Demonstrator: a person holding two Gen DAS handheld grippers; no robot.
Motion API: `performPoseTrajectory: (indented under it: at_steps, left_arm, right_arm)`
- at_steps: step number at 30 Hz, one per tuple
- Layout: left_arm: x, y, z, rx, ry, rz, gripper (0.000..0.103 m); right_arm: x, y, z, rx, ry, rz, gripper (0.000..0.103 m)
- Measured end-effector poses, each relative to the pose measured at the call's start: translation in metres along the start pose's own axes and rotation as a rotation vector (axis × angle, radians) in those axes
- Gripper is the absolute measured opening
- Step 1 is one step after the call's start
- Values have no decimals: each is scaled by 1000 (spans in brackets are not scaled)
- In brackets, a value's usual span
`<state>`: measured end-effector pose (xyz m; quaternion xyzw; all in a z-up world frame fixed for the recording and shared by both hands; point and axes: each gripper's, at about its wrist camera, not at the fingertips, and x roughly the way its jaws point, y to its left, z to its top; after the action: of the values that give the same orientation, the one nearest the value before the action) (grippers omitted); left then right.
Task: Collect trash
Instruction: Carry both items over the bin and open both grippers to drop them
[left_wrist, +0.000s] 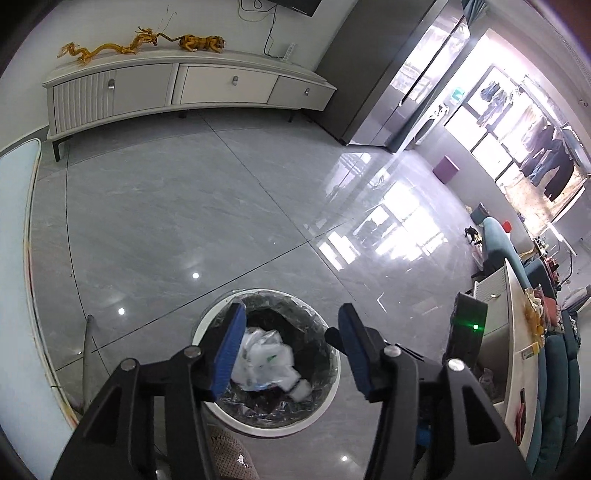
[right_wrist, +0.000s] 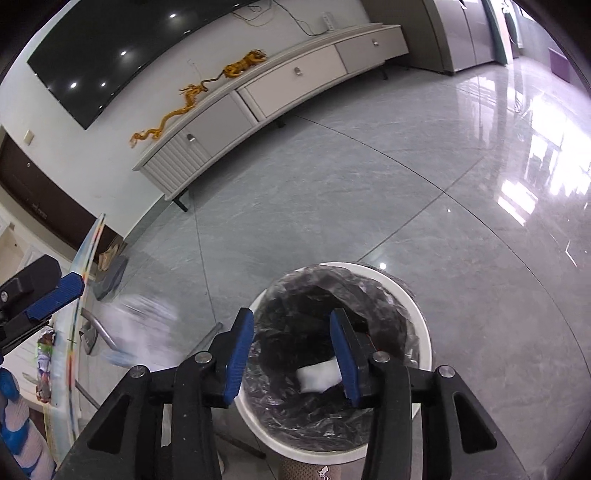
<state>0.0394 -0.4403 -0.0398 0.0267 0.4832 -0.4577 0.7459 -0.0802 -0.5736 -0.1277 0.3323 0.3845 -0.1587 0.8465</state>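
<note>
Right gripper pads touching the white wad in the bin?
Apart. Right wrist view: white wad lies down in the bin, below the open right gripper.

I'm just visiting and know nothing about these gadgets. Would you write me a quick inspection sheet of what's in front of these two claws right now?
Surface: glossy grey tiled floor.
Job's things: white trash bin with black liner; crumpled clear plastic and a white wad lie inside.
Clutter: blurred white object in mid-air left of the bin.
Grippers: left claw open, nothing held; right claw open, nothing held; both above the bin.
Cables: wires hang down the wall under the TV.
Surroundings: white TV cabinet, golden dragon figurine, teal sofa.
</note>
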Motion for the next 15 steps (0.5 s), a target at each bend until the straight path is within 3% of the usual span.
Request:
performPoseTrajectory:
  at_steps: [6,15]
  left_arm:
    - [-10,-3,-4,22,-8,14,50]
    - [-85,8,-18,67,-208,308,54]
  right_arm:
    - [-11,-14,-3,27,-13,-16,41]
    - [-48,11,2,-27,-92,-28,42]
